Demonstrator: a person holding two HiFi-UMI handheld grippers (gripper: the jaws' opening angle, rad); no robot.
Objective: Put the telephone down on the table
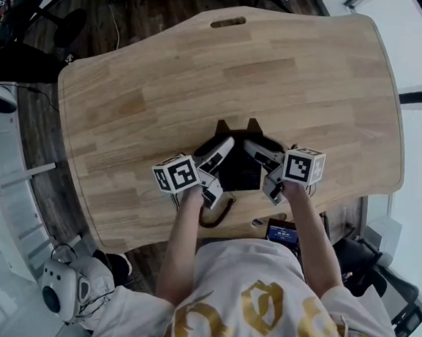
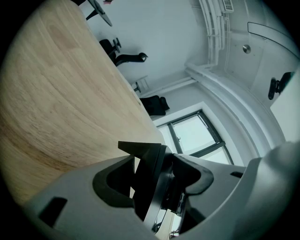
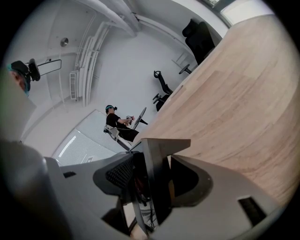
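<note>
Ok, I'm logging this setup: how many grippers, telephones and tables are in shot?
Grippers: 2 (left gripper, right gripper)
Telephone: 1
Table: 1
Total: 4

The telephone, a flat black set with two small prongs on its far edge (its dark cord loops down past the near rim), is clamped at its sides between the left hand-held gripper and the right hand-held gripper over the near part of the wooden desk.
</note>
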